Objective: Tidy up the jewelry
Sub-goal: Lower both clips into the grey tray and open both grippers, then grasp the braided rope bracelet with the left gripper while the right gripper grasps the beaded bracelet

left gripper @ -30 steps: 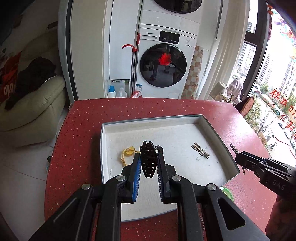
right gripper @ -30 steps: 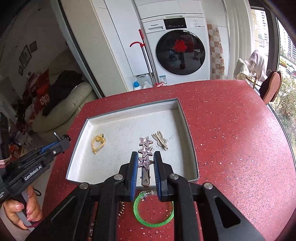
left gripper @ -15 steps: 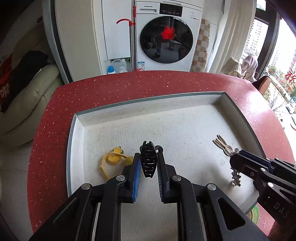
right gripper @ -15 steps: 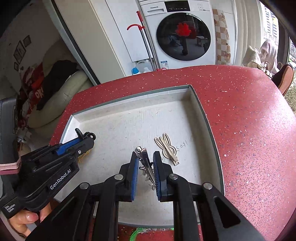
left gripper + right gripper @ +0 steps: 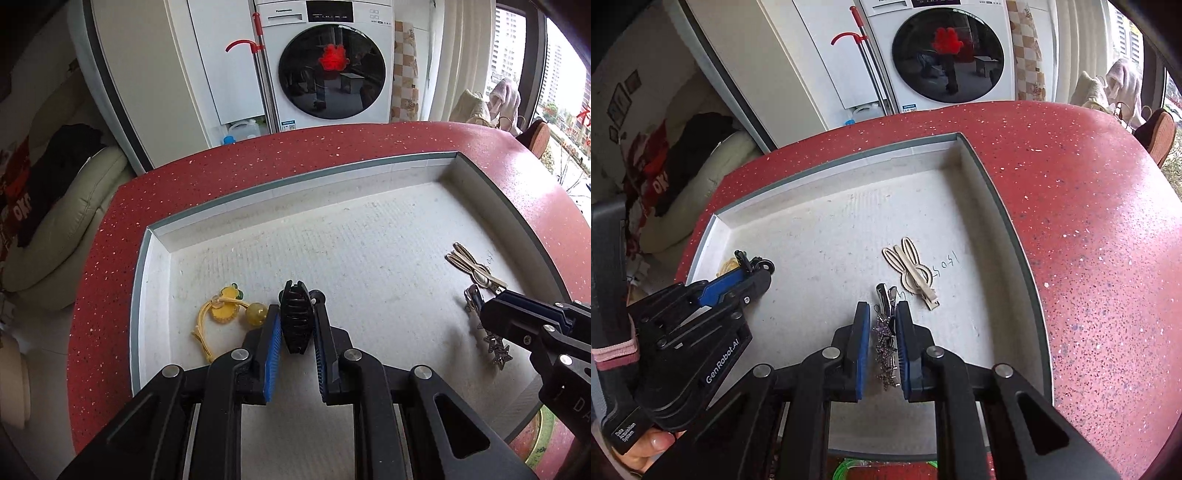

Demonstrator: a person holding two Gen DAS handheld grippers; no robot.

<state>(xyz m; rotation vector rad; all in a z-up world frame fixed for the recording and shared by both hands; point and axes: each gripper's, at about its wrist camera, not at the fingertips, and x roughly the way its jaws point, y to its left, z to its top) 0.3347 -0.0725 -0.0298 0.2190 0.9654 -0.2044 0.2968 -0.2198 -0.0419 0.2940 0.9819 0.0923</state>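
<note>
A shallow white tray (image 5: 295, 184) sits on the red speckled table. My left gripper (image 5: 295, 325) is shut on a black claw hair clip (image 5: 295, 321), low over the tray's near left, beside a yellow hair tie (image 5: 225, 314). My right gripper (image 5: 881, 332) holds a star-studded hair clip (image 5: 884, 343) between its pads, low over the tray floor, just left of a cream rabbit-ear clip (image 5: 910, 269). In the left wrist view the right gripper (image 5: 491, 314) shows at the right with the star clip (image 5: 496, 347) and the rabbit-ear clip (image 5: 474, 266).
A green bangle (image 5: 846, 470) lies on the table (image 5: 1089, 221) just outside the tray's near wall. A washing machine (image 5: 328, 66) and a cream sofa (image 5: 55, 221) stand beyond the table's far edge.
Both grippers have moved forward and down over the tray with their clips. The star clip has come from the table's near edge into the tray beside the rabbit-ear clip.
</note>
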